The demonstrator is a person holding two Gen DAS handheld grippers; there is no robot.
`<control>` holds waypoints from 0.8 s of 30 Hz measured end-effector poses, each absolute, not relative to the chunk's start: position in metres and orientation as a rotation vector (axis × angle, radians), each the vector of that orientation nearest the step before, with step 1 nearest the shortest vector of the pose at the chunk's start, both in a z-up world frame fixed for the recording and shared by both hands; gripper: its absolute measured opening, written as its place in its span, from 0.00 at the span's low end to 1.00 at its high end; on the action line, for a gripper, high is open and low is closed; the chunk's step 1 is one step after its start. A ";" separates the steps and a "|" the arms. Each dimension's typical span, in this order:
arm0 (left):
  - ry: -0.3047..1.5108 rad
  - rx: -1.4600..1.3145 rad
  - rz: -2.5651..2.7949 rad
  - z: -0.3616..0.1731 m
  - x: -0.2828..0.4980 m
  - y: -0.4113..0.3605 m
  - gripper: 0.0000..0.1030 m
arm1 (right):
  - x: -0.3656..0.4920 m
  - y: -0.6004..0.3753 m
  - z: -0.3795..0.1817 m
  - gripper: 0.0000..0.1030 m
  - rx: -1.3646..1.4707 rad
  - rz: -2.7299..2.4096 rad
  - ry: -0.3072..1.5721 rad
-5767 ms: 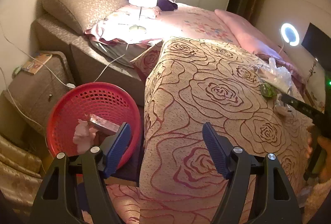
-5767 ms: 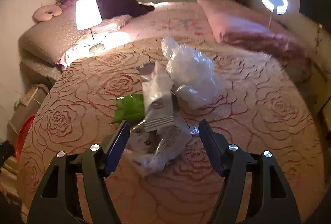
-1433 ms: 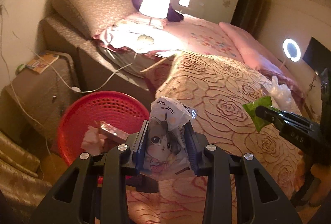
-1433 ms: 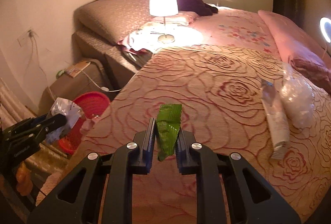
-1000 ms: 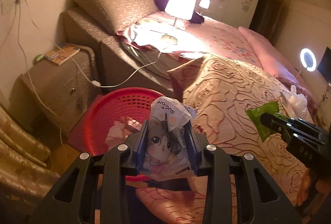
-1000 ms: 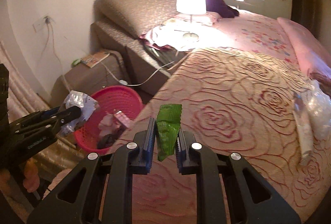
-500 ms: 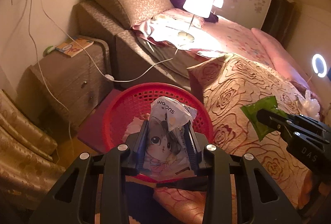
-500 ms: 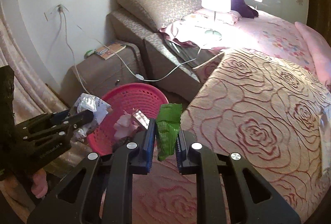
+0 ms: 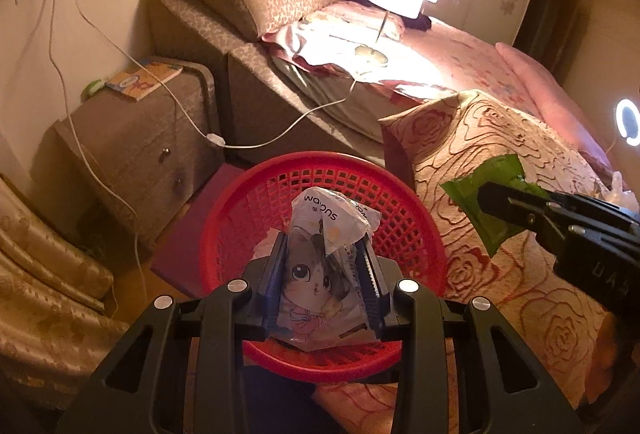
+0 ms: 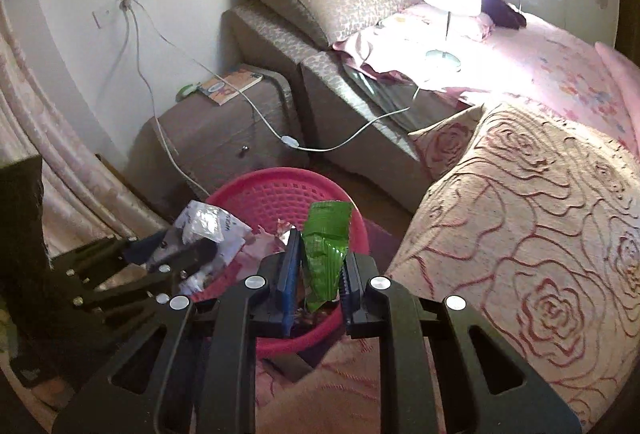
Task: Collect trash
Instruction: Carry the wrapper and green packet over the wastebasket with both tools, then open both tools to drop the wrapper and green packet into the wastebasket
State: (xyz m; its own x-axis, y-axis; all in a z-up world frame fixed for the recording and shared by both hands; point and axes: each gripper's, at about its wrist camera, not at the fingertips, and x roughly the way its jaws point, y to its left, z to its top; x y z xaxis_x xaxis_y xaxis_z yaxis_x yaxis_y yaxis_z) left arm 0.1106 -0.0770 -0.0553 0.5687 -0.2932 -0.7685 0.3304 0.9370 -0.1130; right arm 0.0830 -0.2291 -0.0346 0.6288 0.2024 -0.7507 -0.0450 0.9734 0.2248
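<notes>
1. Both grippers have been carried from over the bed (image 10: 540, 234) to the red basket (image 9: 224, 234) on the floor at its left.
2. The left gripper (image 9: 324, 274) is now held directly above the basket; its jaws are clamped on the cat wrapper (image 9: 320, 274).
3. The right gripper (image 10: 318, 270) has been brought over the basket's near rim; its jaws are narrowly closed on the green wrapper (image 10: 324, 258).
4. Neither piece has been let go yet; release into the basket is judged to be next.
</notes>
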 end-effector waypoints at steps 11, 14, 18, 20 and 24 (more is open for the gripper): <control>0.949 0.025 -0.353 -0.073 0.131 -0.071 0.32 | 0.113 -0.218 -0.059 0.17 0.226 0.159 0.970; 0.956 0.023 -0.353 -0.074 0.133 -0.070 0.33 | 0.119 -0.216 -0.066 0.17 0.237 0.156 0.989; 0.969 0.013 -0.354 -0.077 0.136 -0.068 0.38 | 0.123 -0.213 -0.070 0.19 0.244 0.166 1.004; 0.969 0.007 -0.351 -0.077 0.137 -0.067 0.43 | 0.125 -0.213 -0.070 0.20 0.243 0.167 1.007; 0.953 -0.008 -0.352 -0.074 0.137 -0.065 0.59 | 0.125 -0.215 -0.072 0.33 0.255 0.160 1.012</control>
